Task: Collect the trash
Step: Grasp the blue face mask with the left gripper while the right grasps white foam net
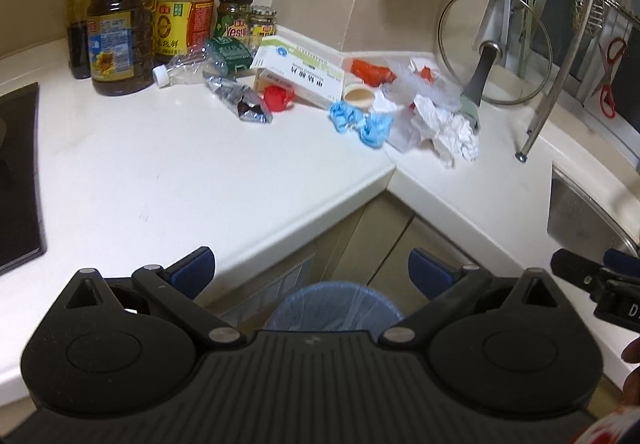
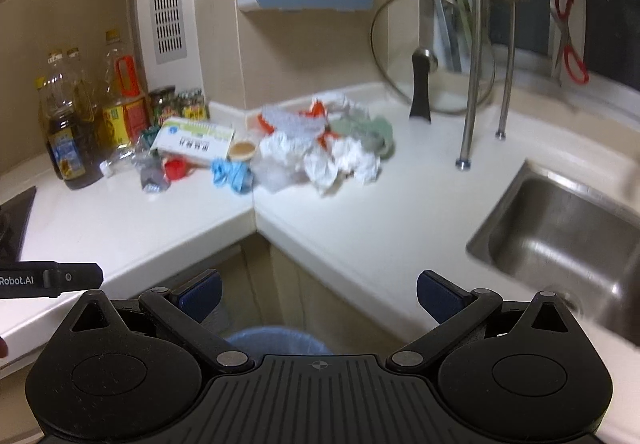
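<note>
**Open counter in front, clutter packed into the corner**

Wide bare stretch of white counter (image 1: 168, 172) along the near edge, free to cross from either side. Back corner crowded: oil bottles (image 1: 120, 28) and jars (image 1: 236, 16) against the left wall, then a white box (image 1: 300, 72), blue gloves (image 1: 360, 124) and crumpled paper (image 1: 444, 124) touching one another. Glass lid (image 1: 496, 48) leaning upright just right of the heap. Rack legs (image 2: 472, 92) standing between heap and sink (image 2: 560, 228). Stove edge (image 1: 20, 180) at far left. Lined bin (image 1: 332, 304) open below the counter corner, between the spread fingers.
</note>
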`<control>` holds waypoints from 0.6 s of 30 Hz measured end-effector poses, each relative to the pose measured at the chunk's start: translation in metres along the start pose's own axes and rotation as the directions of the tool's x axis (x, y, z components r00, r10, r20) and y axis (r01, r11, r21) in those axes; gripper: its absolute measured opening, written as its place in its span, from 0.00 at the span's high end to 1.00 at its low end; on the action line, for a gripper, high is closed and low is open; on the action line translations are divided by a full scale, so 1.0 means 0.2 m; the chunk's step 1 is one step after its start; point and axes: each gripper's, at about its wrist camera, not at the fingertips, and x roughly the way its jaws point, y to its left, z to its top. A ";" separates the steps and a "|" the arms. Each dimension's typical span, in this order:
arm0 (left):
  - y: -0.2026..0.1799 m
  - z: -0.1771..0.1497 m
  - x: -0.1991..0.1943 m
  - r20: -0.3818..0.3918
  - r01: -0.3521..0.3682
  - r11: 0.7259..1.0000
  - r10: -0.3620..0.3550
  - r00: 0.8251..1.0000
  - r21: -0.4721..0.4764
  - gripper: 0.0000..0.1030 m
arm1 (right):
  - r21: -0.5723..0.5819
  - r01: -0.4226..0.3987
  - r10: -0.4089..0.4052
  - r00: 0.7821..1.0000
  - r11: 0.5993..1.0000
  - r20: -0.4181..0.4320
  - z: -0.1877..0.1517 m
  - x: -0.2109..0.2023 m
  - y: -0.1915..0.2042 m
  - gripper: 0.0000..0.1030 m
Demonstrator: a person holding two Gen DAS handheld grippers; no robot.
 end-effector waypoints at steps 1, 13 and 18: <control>0.00 0.01 0.01 0.008 0.006 1.000 -0.006 1.000 -0.007 0.01 | -0.003 -0.001 0.001 1.000 1.000 0.003 0.02 0.02 -0.01 0.00; -0.14 0.27 0.37 0.084 -0.079 0.990 0.089 0.992 -0.118 0.01 | -0.175 -0.166 0.171 0.985 0.970 0.014 0.40 0.63 -0.18 0.00; -0.22 0.39 0.49 0.079 -0.125 0.974 0.142 0.987 -0.190 0.01 | -0.223 -0.287 0.294 0.956 0.932 -0.003 0.56 0.86 -0.25 0.01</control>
